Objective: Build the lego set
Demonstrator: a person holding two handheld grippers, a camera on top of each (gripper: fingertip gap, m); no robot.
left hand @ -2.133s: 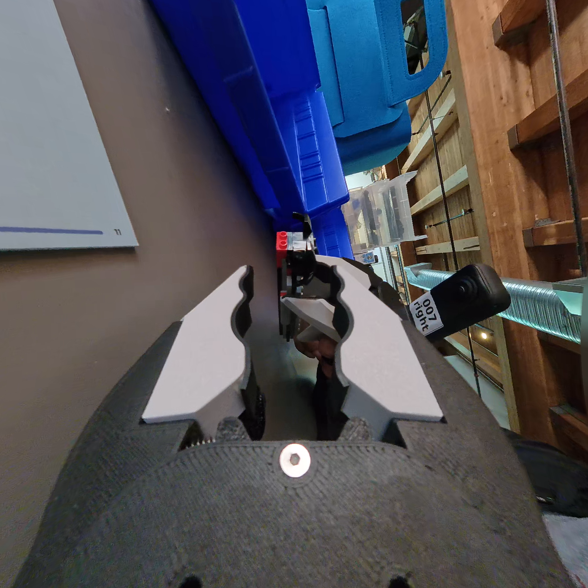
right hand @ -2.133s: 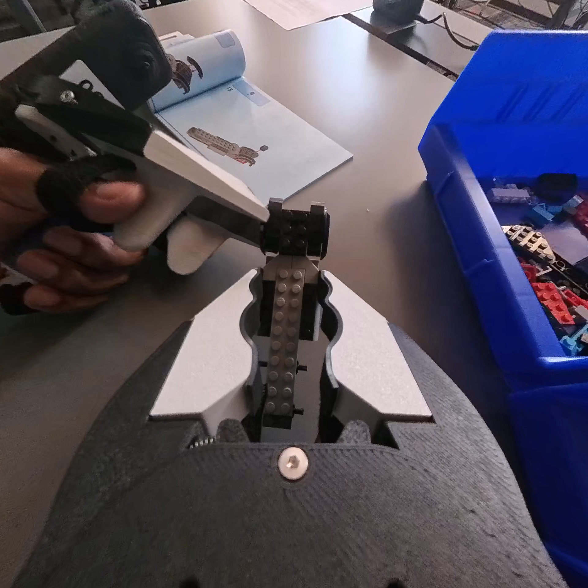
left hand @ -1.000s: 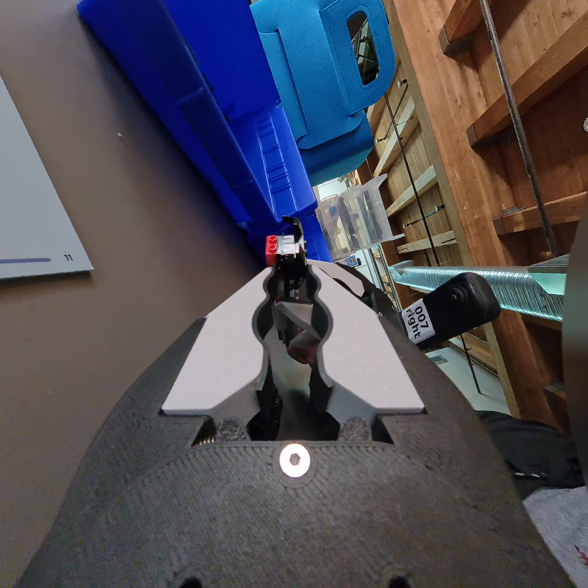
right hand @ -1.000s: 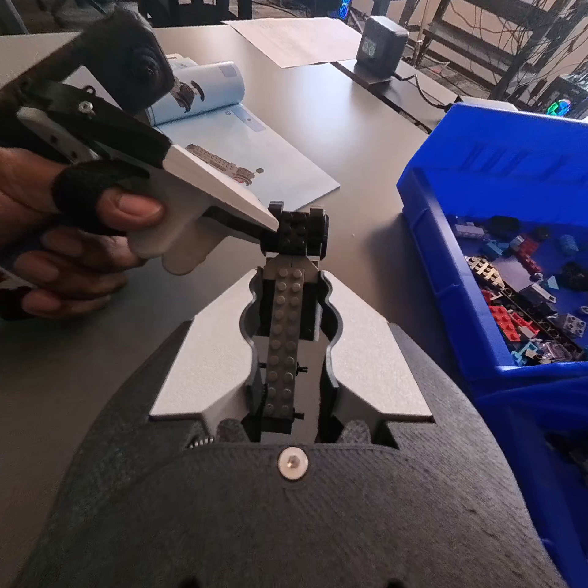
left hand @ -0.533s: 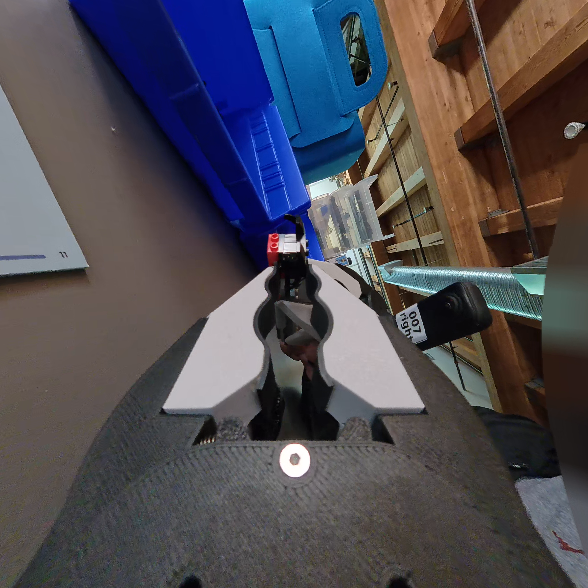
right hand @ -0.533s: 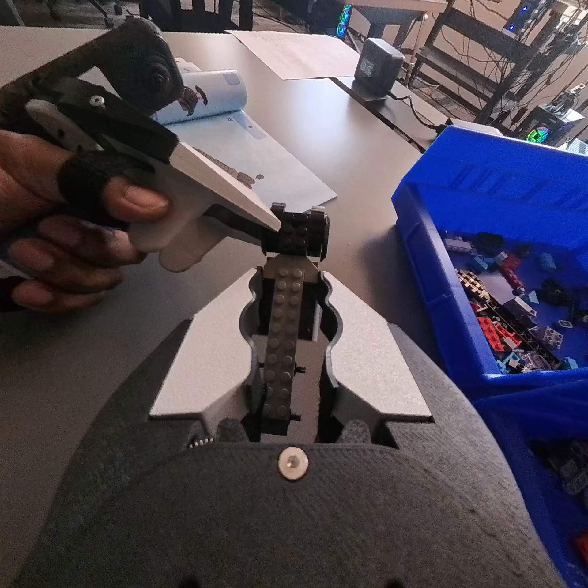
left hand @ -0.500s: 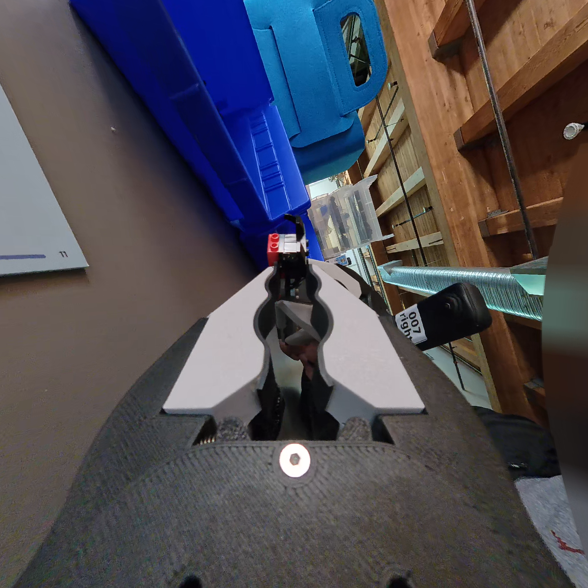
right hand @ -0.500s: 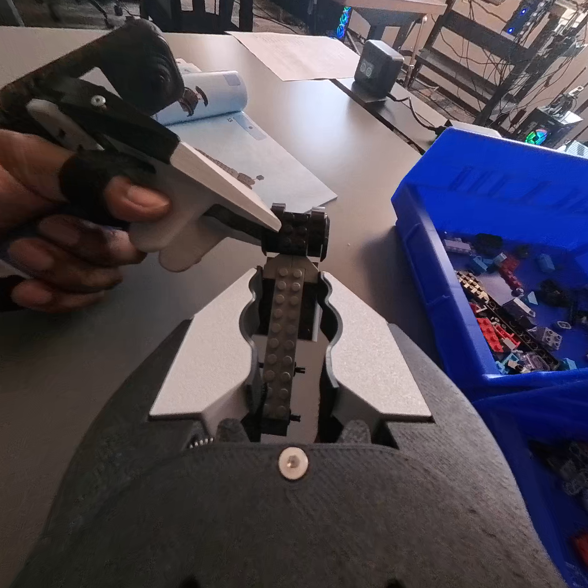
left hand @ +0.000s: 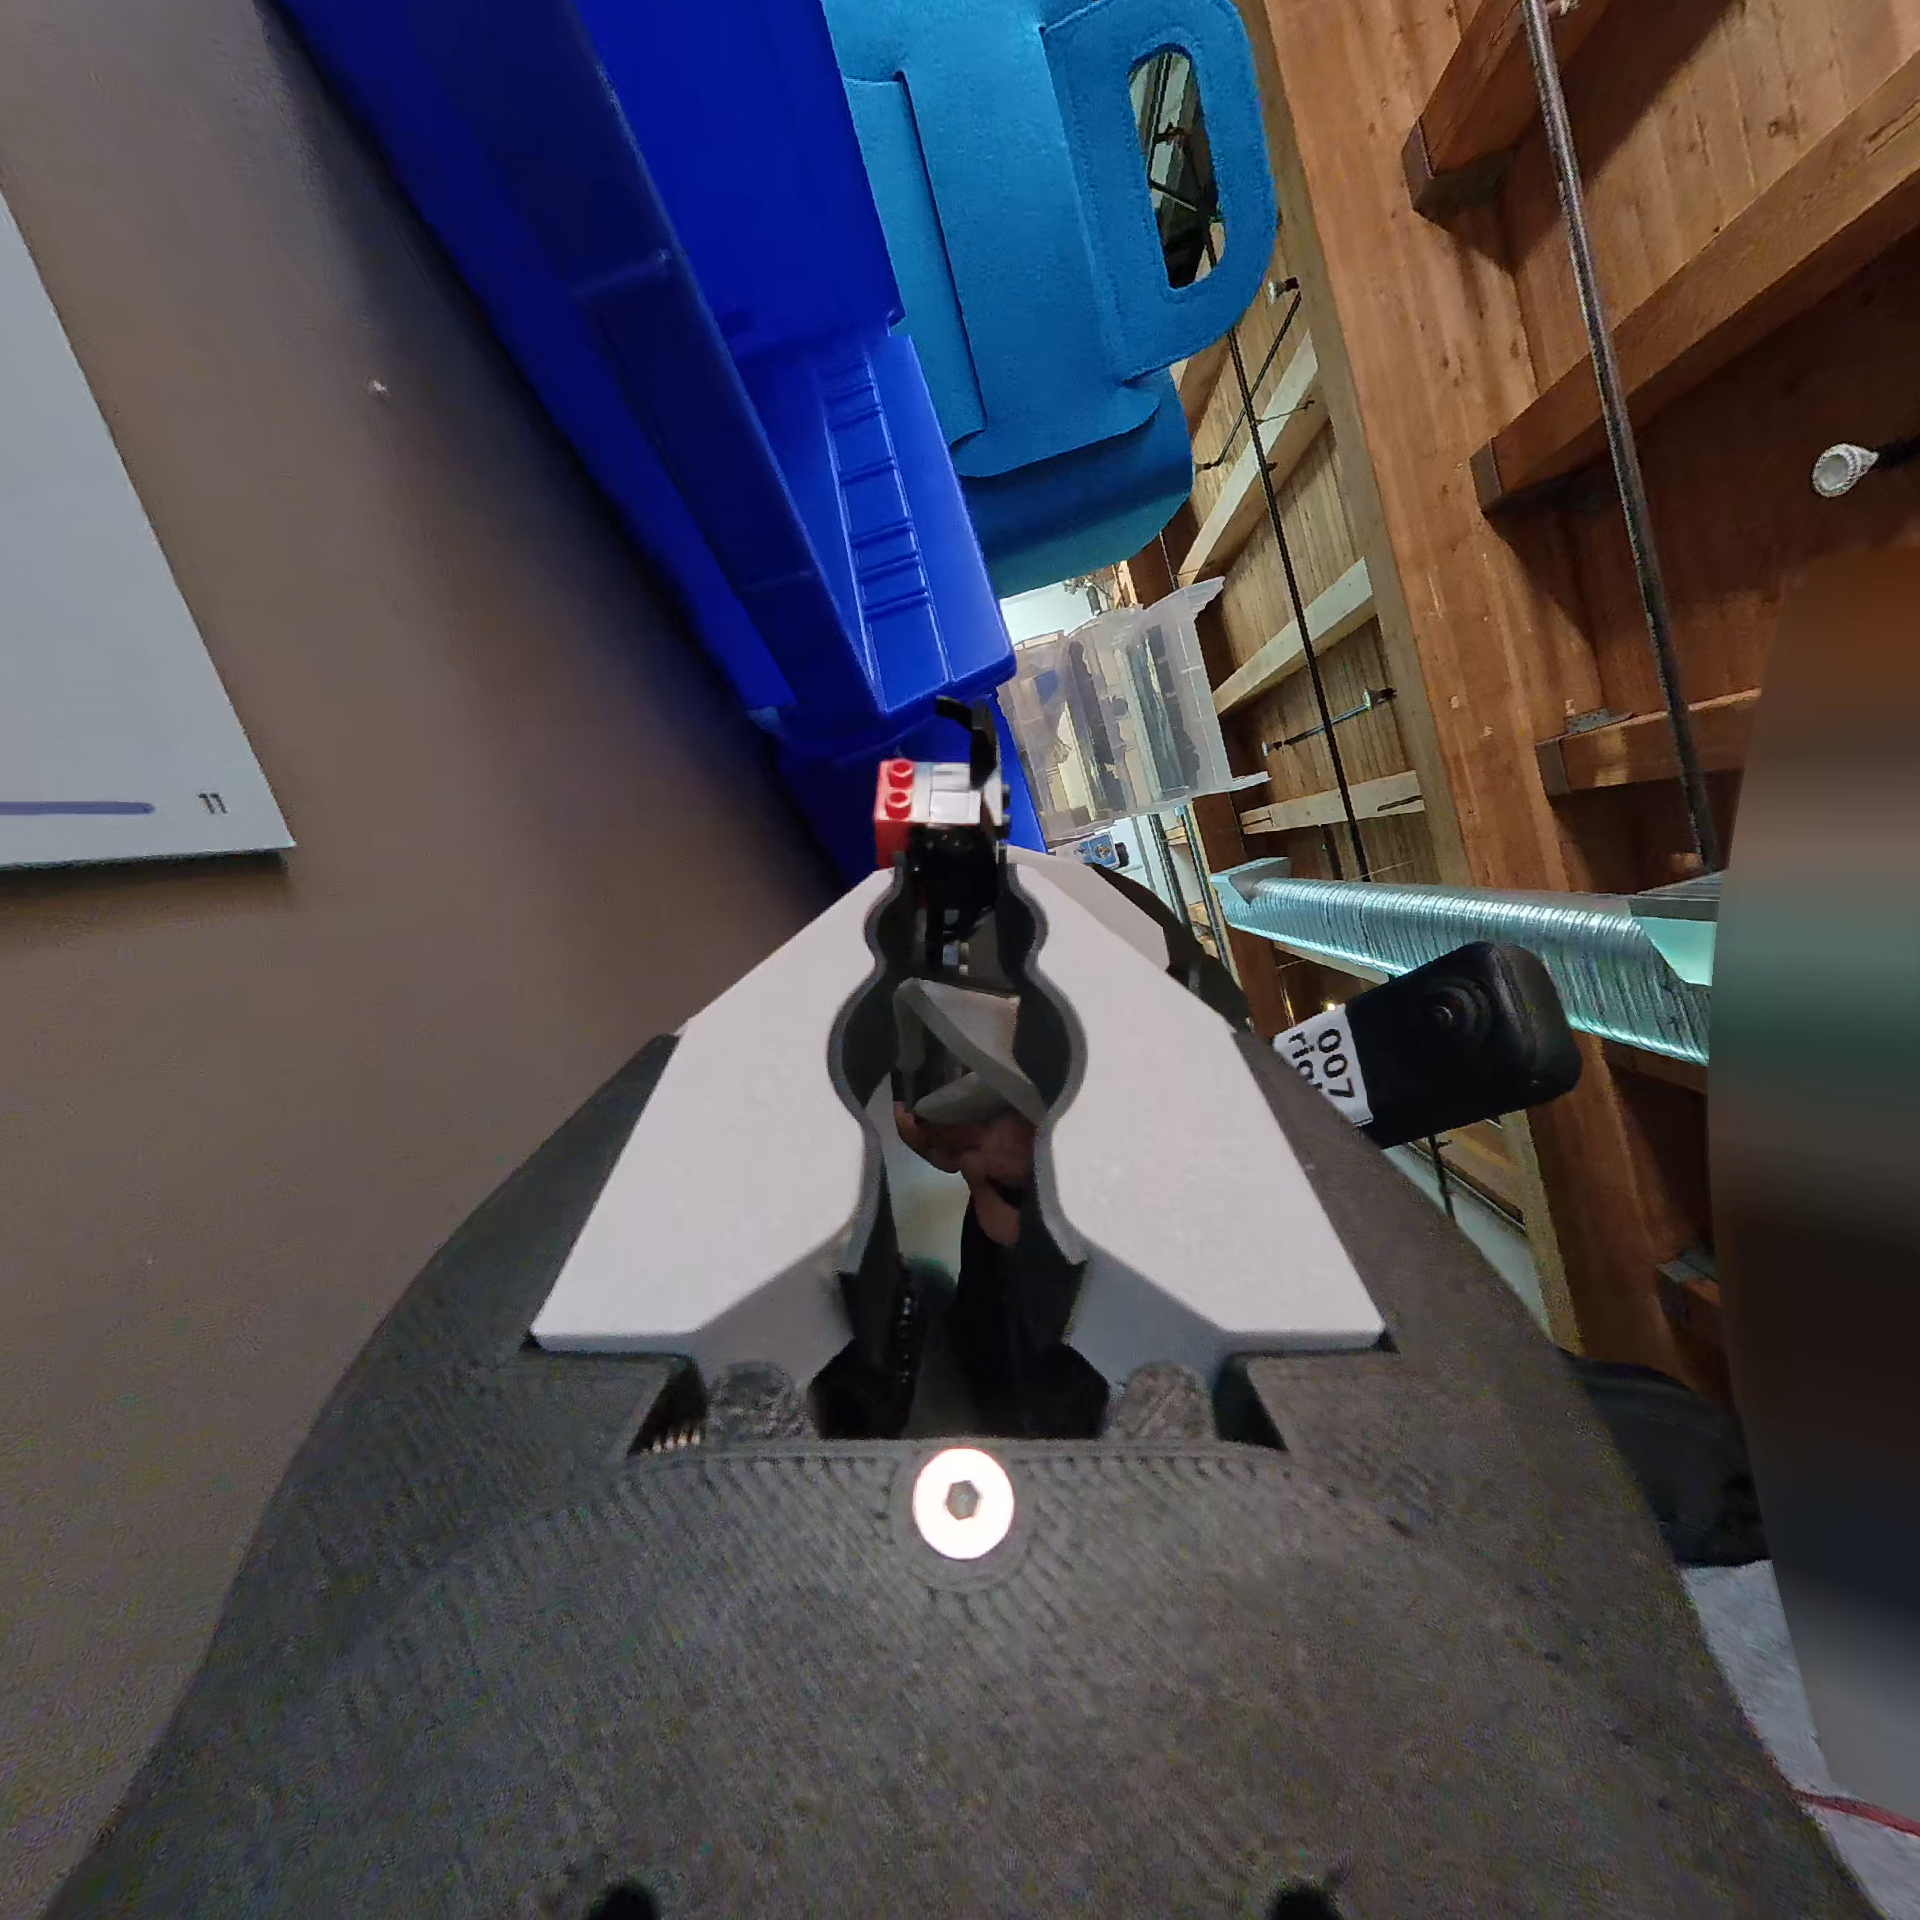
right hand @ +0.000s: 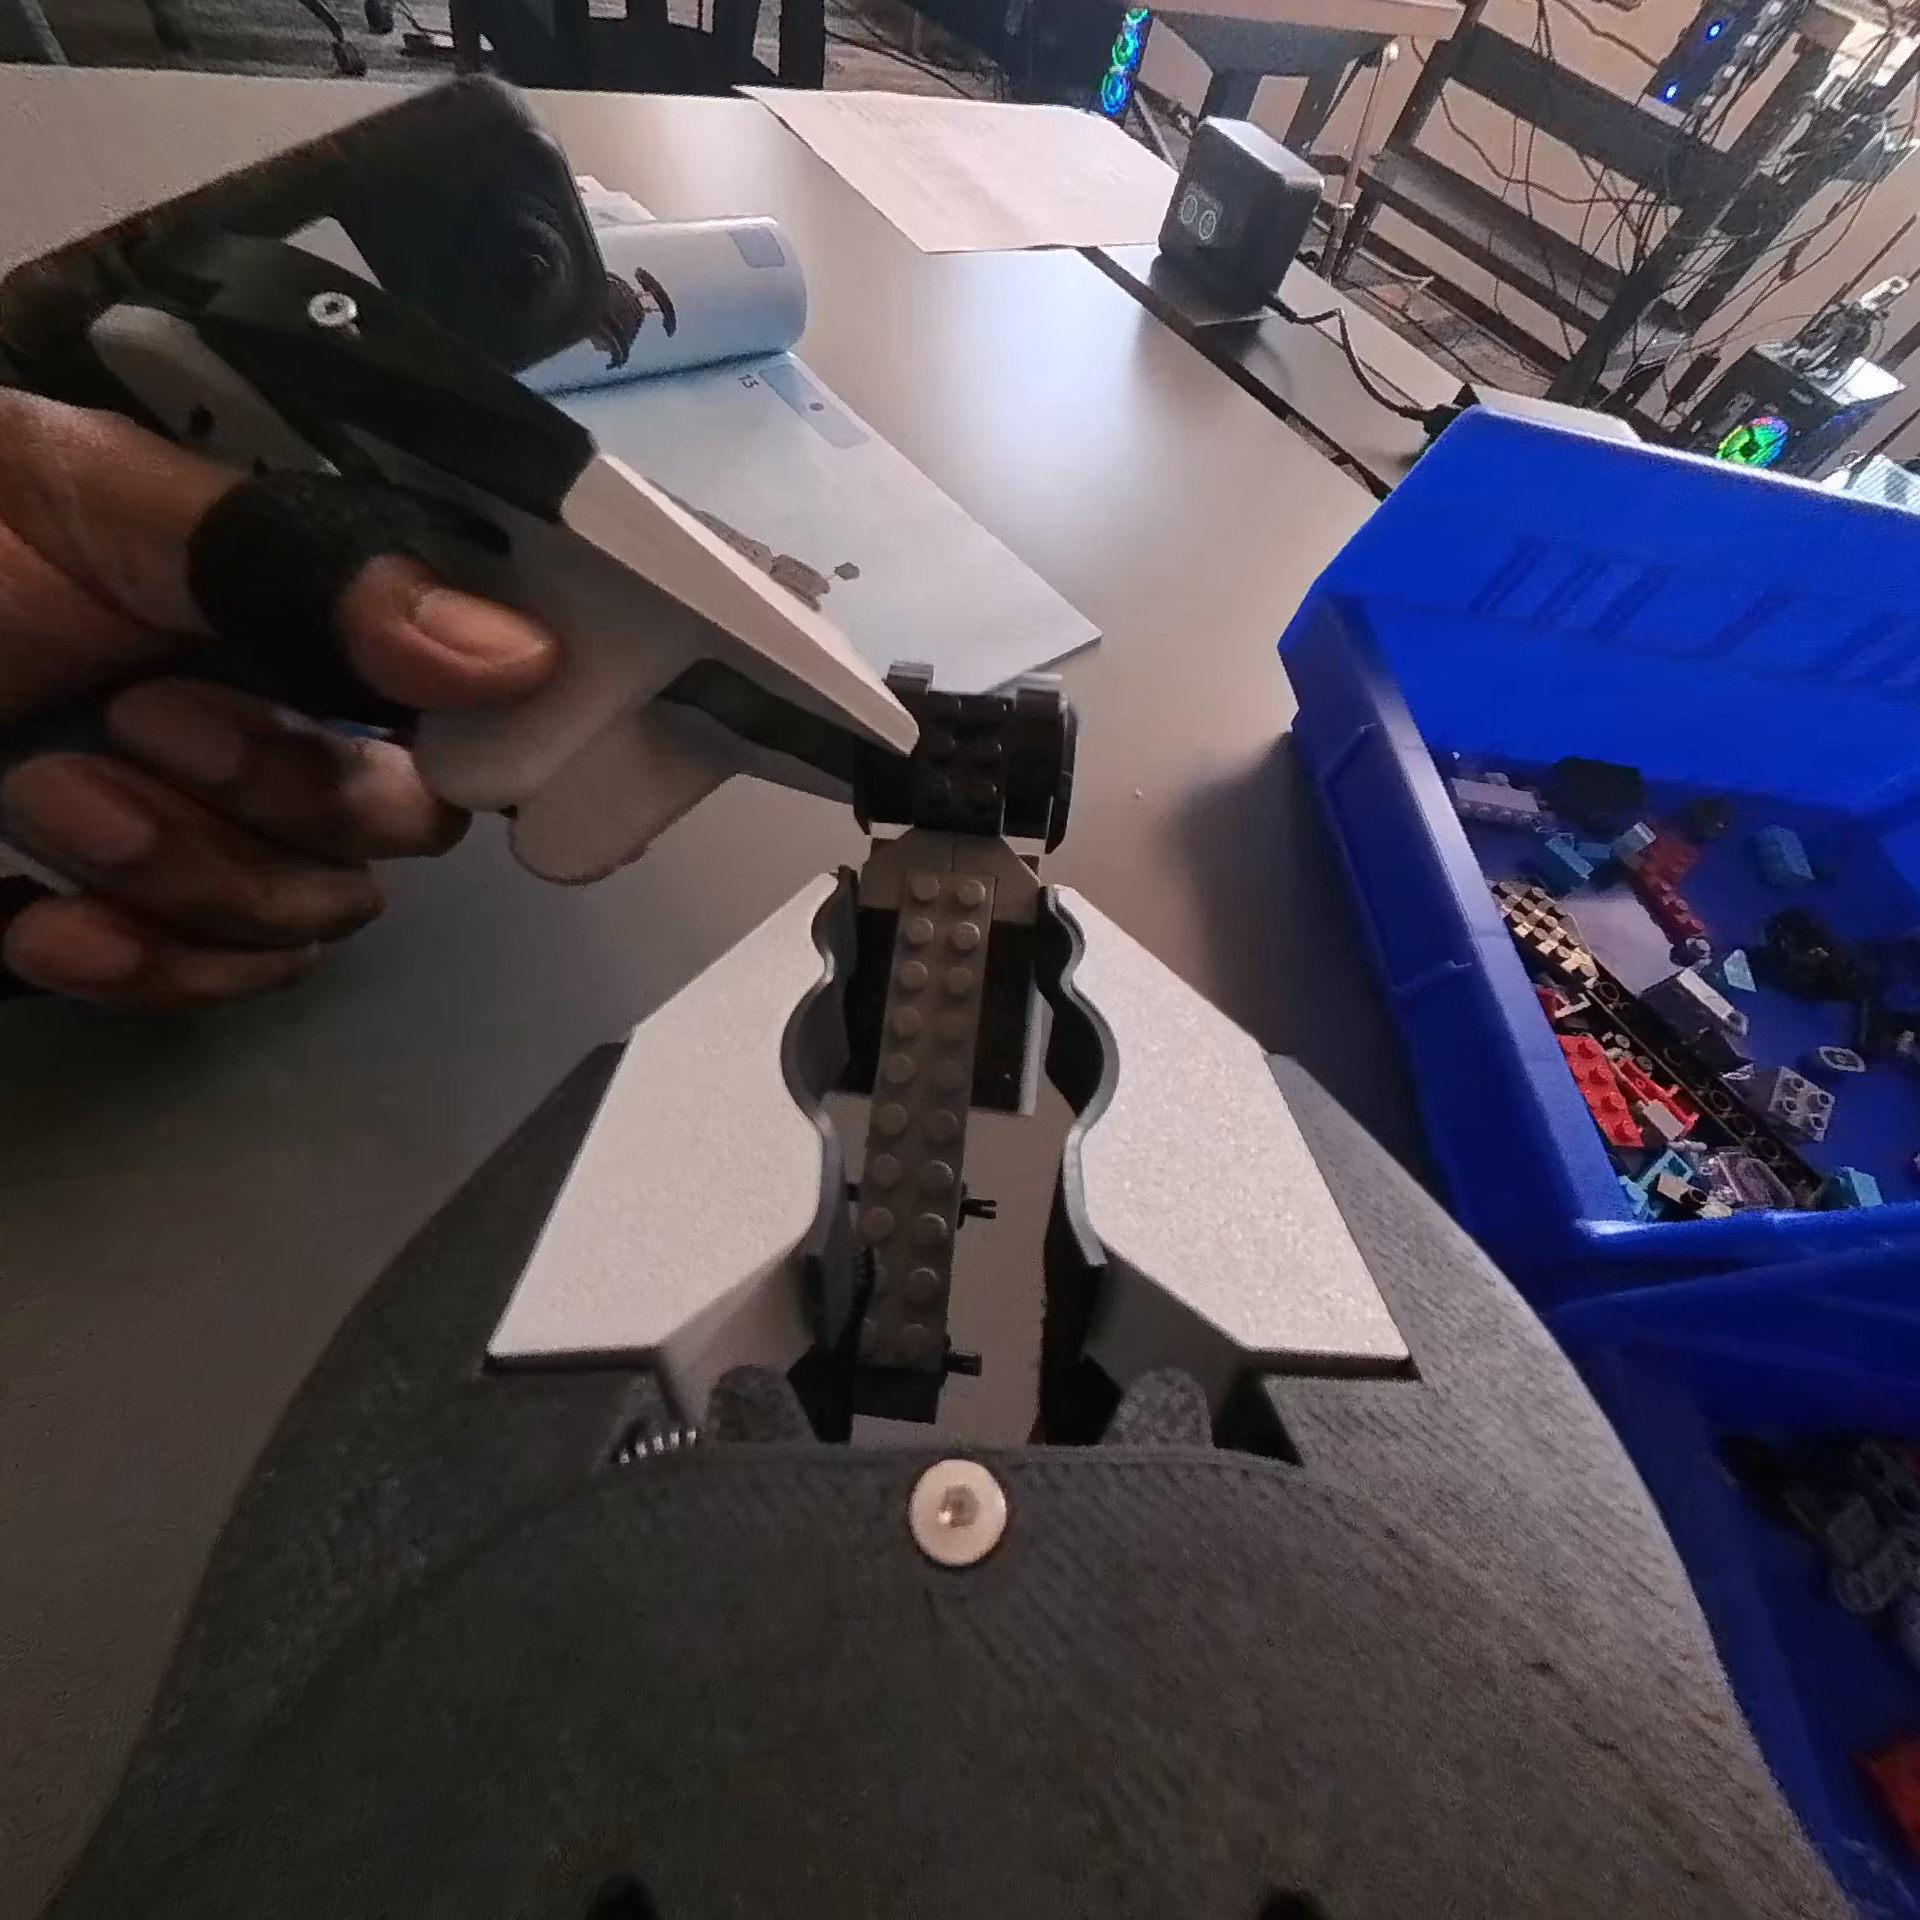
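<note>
The lego build point(right hand: 925, 1091) is a long grey studded plate on black parts, with a black block at its far end point(right hand: 966, 764). My right gripper point(right hand: 951, 904) is shut on its middle and holds it above the table point(right hand: 1143, 540). My left gripper point(right hand: 875, 766), held by a hand, comes in from the left and is shut on the black end block. In the left wrist view my left gripper point(left hand: 945, 883) pinches the same build point(left hand: 961, 805), which has a red brick point(left hand: 896, 805) on top. The right gripper's fingers point(left hand: 971, 1039) show through the gap behind.
A blue bin point(right hand: 1382, 790) of loose bricks stands at the right and also shows in the left wrist view point(left hand: 675, 312). An open instruction booklet point(right hand: 862, 488) lies on the table behind the left gripper. A paper sheet point(right hand: 966, 166) and a small black device point(right hand: 1236, 229) lie farther back. Only a small space, under 4 cm, lies between the two pairs of fingers.
My left gripper was open beside the build 2.1 s ago and has shut on its end block. Both grippers have tilted slightly with the build between them.
</note>
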